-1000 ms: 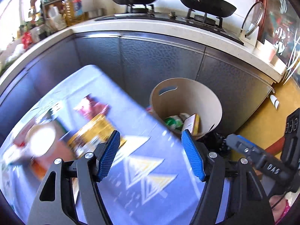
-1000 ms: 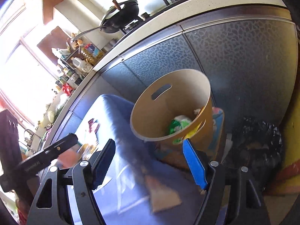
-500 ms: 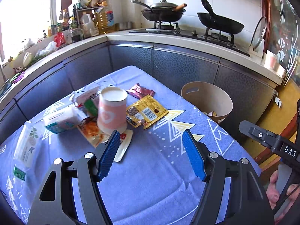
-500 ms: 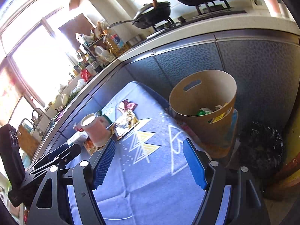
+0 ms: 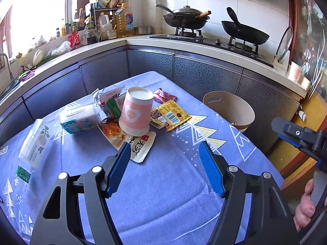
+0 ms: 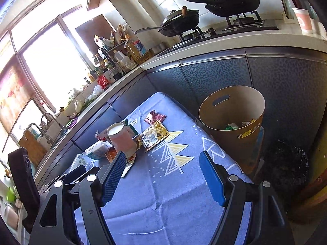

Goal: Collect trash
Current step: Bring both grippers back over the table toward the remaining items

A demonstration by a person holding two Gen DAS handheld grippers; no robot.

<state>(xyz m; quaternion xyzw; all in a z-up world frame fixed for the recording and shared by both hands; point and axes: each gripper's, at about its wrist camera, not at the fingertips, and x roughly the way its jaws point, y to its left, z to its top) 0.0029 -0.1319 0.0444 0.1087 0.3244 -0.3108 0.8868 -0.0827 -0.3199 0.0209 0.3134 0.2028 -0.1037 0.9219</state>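
Observation:
A pile of trash lies on the blue tablecloth (image 5: 167, 183): a pink paper cup (image 5: 136, 111) leaning on wrappers, a yellow wrapper (image 5: 169, 115), a maroon wrapper (image 5: 164, 98), a white sachet (image 5: 142, 148), a tissue pack (image 5: 79, 119) and a white packet (image 5: 33, 143). A beige bin (image 6: 233, 114) with trash inside stands past the table's far right edge. My left gripper (image 5: 164, 164) is open and empty, just short of the sachet. My right gripper (image 6: 161, 173) is open and empty above the table, right of the pile; the cup (image 6: 120, 137) shows there too.
A grey kitchen counter (image 5: 143, 42) wraps around the table, with two black woks (image 5: 185, 19) on a stove and bottles (image 5: 106, 24) in the corner. A black bag (image 6: 286, 163) lies on the floor beside the bin. The right gripper's body (image 5: 302, 134) shows at the left view's right edge.
Both grippers have pulled back and up from the bin toward the table's near side. The trash pile has come into full view. Both stay open.

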